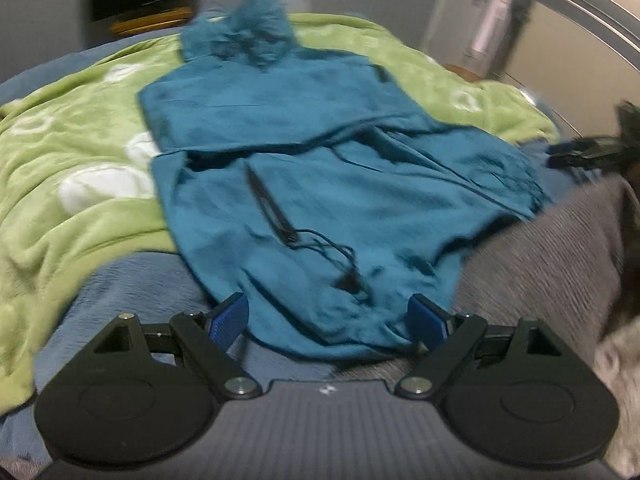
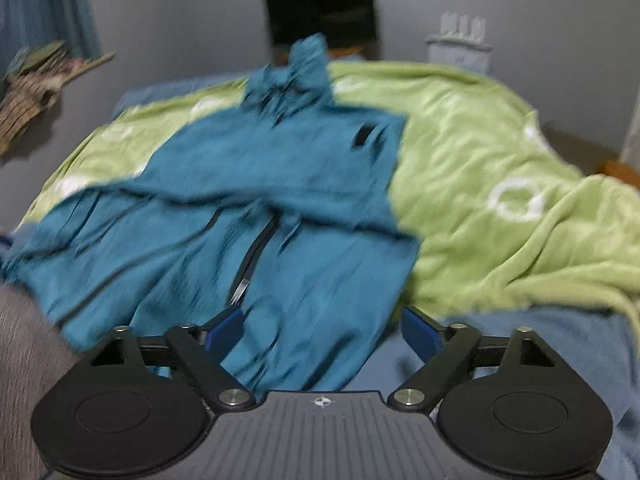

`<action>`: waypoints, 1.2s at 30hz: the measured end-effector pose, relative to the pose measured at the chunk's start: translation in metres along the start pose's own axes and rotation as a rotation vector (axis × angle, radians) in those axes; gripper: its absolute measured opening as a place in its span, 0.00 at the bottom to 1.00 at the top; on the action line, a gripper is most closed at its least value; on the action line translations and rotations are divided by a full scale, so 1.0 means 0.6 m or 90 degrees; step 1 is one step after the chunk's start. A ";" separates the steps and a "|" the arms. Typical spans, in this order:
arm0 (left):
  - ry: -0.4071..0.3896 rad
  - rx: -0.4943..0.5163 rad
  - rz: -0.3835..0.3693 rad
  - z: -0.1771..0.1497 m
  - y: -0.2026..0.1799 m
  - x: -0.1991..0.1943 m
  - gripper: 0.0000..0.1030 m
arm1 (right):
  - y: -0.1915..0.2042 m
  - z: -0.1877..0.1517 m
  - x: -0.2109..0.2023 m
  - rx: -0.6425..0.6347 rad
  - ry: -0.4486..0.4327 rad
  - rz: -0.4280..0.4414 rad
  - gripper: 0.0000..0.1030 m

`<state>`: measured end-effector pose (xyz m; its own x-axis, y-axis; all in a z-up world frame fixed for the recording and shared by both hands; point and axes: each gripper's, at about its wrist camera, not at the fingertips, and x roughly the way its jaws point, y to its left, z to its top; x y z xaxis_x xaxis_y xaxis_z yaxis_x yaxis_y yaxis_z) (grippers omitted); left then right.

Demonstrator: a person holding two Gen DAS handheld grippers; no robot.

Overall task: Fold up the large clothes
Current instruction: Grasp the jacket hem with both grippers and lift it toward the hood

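A large teal jacket (image 1: 320,168) lies spread on the bed, hood at the far end, one sleeve folded across the chest, black zip and drawcord down the front. It also shows in the right wrist view (image 2: 256,208). My left gripper (image 1: 328,320) is open, its blue pads either side of the jacket's near hem, just above it. My right gripper (image 2: 322,330) is open over the near hem at the jacket's other side. Neither holds cloth. The other gripper's black fingers (image 1: 580,152) show at the right edge of the left view.
A green blanket with white rings (image 1: 72,152) (image 2: 500,168) covers the bed under the jacket, over a blue sheet (image 1: 132,292). A grey blanket (image 1: 552,248) lies beside the hem. A dark TV (image 2: 320,12) hangs on the far wall.
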<state>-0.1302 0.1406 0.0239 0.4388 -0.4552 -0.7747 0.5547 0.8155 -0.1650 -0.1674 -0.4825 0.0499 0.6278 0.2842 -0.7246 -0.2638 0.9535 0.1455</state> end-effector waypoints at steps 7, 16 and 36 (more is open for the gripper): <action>0.034 -0.001 -0.050 -0.018 0.003 0.001 0.84 | 0.026 -0.041 0.026 0.013 0.089 0.044 0.76; -0.013 0.052 -0.021 -0.012 -0.018 0.007 0.83 | 0.047 -0.045 0.070 0.024 0.100 0.061 0.62; -0.156 0.126 0.057 0.059 -0.019 0.001 0.14 | 0.032 0.055 0.029 0.038 -0.062 0.069 0.14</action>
<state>-0.1112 0.1181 0.0468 0.6352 -0.4770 -0.6075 0.6227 0.7815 0.0374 -0.1372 -0.4557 0.0622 0.6664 0.3918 -0.6343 -0.2922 0.9200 0.2613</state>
